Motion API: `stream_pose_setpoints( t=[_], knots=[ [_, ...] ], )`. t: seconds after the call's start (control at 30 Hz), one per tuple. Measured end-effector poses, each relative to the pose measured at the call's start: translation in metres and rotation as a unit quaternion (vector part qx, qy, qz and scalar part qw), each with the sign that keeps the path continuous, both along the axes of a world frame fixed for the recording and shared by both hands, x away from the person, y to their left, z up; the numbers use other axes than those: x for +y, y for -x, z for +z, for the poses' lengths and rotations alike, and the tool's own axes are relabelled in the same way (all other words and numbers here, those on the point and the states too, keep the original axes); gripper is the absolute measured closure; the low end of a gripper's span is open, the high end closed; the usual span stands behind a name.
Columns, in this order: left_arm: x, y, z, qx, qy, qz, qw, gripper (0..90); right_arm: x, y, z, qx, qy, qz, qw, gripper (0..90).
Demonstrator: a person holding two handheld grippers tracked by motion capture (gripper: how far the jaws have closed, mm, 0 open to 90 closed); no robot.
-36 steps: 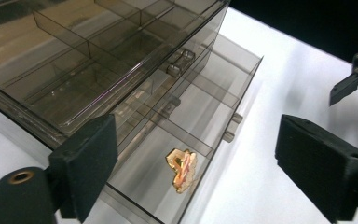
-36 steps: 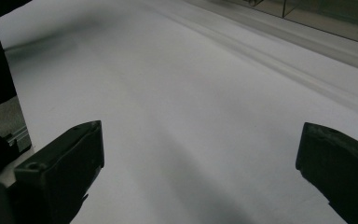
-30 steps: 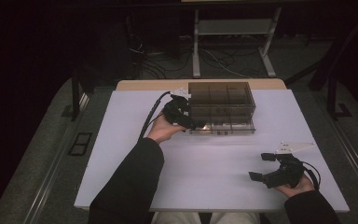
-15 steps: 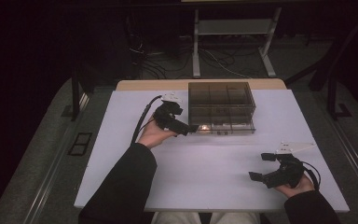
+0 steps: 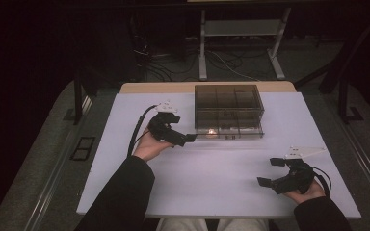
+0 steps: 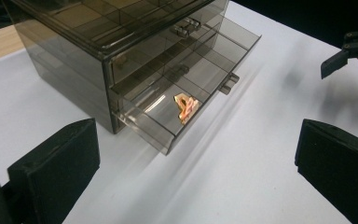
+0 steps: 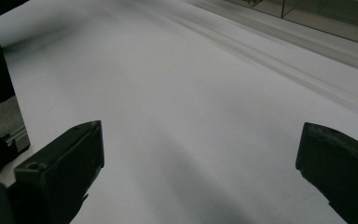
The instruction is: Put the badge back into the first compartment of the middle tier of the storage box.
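At the near left of the drawer box [image 5: 228, 111], left gripper [image 6: 196, 158] and right gripper [image 5: 273, 172] both gape empty; careless shove could jam bottom drawer [image 6: 186, 105] or toss orange piece [image 6: 186, 107].

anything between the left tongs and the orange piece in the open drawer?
Bare white table, then the drawer's clear front wall; the left tongs stand open short of the orange piece, seen in the left gripper view.

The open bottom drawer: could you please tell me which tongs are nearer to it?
Left. The left tongs sit beside the drawer; the right tongs rest nearer the table's front edge.
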State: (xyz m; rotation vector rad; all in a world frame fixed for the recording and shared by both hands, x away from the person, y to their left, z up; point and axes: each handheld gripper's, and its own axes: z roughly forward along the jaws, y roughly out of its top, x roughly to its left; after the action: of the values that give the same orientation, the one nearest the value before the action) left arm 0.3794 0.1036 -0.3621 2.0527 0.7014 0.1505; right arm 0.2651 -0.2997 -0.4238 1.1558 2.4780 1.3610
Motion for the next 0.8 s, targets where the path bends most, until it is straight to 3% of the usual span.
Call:
stream_pose_setpoints(
  t=[0.8],
  knots=[
    [0.03,0.047,-0.018,-0.005,0.012,0.027,0.9996,0.0,0.001,0.0,0.0,0.0,0.003,-0.001,1.0,0.5]
  ],
)
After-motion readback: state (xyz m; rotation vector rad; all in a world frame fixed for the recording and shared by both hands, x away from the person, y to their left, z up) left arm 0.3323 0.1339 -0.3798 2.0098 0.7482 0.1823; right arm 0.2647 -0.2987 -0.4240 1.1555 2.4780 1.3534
